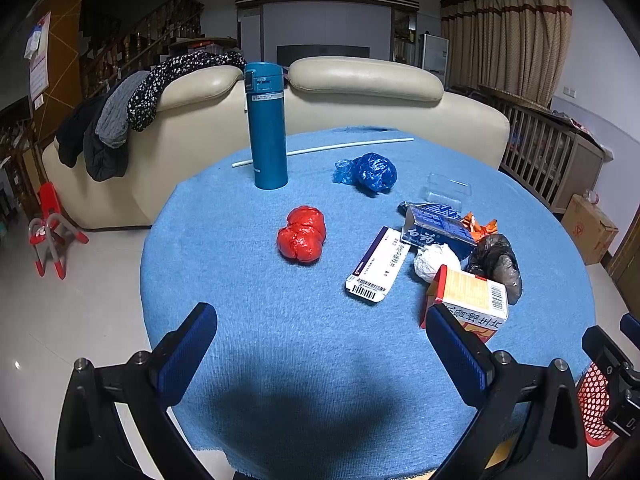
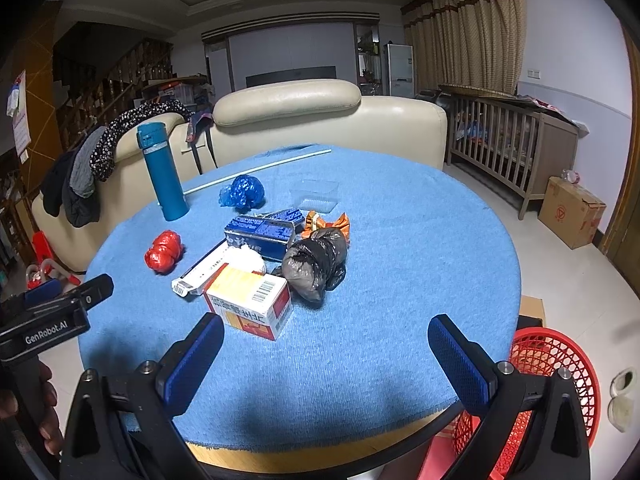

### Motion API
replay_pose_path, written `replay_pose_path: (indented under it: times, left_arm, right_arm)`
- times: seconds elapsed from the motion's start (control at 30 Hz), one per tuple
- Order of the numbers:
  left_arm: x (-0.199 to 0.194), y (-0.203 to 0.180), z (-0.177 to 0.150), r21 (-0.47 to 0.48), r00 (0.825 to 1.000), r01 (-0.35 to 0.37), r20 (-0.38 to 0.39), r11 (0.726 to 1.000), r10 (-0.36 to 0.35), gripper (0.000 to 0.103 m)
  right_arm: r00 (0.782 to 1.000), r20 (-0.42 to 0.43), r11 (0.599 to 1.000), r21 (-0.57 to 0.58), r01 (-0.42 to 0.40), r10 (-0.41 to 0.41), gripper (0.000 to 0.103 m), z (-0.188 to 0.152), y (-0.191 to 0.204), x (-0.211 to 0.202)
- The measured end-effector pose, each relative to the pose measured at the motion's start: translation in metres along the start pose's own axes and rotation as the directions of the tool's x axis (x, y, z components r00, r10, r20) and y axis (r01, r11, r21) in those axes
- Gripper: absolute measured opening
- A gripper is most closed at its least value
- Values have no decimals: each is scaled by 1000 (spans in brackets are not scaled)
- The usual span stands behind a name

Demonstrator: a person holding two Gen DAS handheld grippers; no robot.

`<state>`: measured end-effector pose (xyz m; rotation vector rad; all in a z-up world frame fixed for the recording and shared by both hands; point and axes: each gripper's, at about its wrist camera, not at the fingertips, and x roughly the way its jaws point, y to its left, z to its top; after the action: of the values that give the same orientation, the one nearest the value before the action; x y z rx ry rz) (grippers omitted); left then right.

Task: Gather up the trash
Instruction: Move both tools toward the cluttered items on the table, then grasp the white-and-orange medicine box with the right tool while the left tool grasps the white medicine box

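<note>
On a round table under a blue cloth (image 1: 280,344) (image 2: 400,240) lies trash: a red crumpled bag (image 1: 302,238) (image 2: 164,250), a blue crumpled bag (image 1: 370,172) (image 2: 243,192), a black bag (image 1: 498,262) (image 2: 316,262), a white wad (image 1: 434,262), a flat white carton (image 1: 378,266), a blue box (image 1: 438,228) (image 2: 260,232) and an orange-white box (image 1: 472,296) (image 2: 250,300). My left gripper (image 1: 320,328) hovers open over the table's near edge, empty. My right gripper (image 2: 326,340) is open too, just short of the orange-white box. A red mesh basket (image 2: 552,364) (image 1: 594,404) stands on the floor at the right.
A tall teal flask (image 1: 266,124) (image 2: 162,172) stands at the back left beside a white rod (image 1: 332,150). A clear plastic tray (image 2: 316,196) lies at the back. Behind are a cream sofa (image 1: 360,80), a wooden crib (image 2: 508,148) and a cardboard box (image 2: 572,212).
</note>
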<state>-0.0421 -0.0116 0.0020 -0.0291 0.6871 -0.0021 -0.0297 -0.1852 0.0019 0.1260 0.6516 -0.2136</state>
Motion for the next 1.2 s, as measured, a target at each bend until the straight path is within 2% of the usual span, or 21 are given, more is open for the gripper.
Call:
replay_pose_path:
  times: [0.1,0.2,0.37,0.47,0.57,0.7,0.8,0.83,0.87,0.9,0.93,0.97,1.0,1.2]
  left_arm:
    - [5,6,-4,-17,1000,-2,-15,1000,2,103]
    - [16,17,-10,-38,999,-8,-39,999,7,103]
    - [36,29,-19,-54,995,-26,-100,998,20,103]
    - [45,32,-24,-44,992,-28,-124,999,22,103]
    - [51,34,-25,-40,992,-27,-126,999,22,103]
    - [58,37,-25,-41,991,-15,-137,999,9,103]
    - [63,36,-22,-40,989,-3,-148,999,-3,103]
    - [66,35,-20,-36,989,6,-150,999,-11,103]
    - [68,32,-17,-28,988,16,-153,999,-20,103]
    - [71,29,-15,-20,988,23,-155,1000,-26,103]
    - [75,24,-10,-8,987,35,-158,999,-36,103]
    - [78,20,-7,2,986,47,-159,999,-46,103]
    - [83,14,-2,17,985,61,-163,998,-57,103]
    - [115,-26,25,123,977,121,-192,985,-96,103]
  right_arm:
    - [1000,-19,1000,-9,-22,22,103,-5,0,5]
    - [996,-43,996,-37,-78,76,103,-9,3,14]
    - [977,-119,976,-108,-191,178,103,-4,15,41]
    - [957,-165,942,-200,-268,237,103,7,32,58]
    - [939,-212,889,-321,-327,269,103,22,54,77]
    - [925,-274,820,-442,-364,263,103,35,78,108]
    - [917,-327,787,-493,-372,228,102,35,89,136]
    - [903,-359,777,-489,-396,235,99,33,90,144]
    - [887,-393,770,-477,-423,243,81,31,88,150]
    - [873,-424,771,-463,-438,242,70,28,86,156]
    - [872,-418,778,-448,-441,253,65,29,83,156]
    - [861,-429,784,-419,-458,274,55,29,79,155]
    - [852,-436,791,-393,-470,290,50,30,76,155]
    - [853,-366,848,-239,-473,372,50,32,43,131]
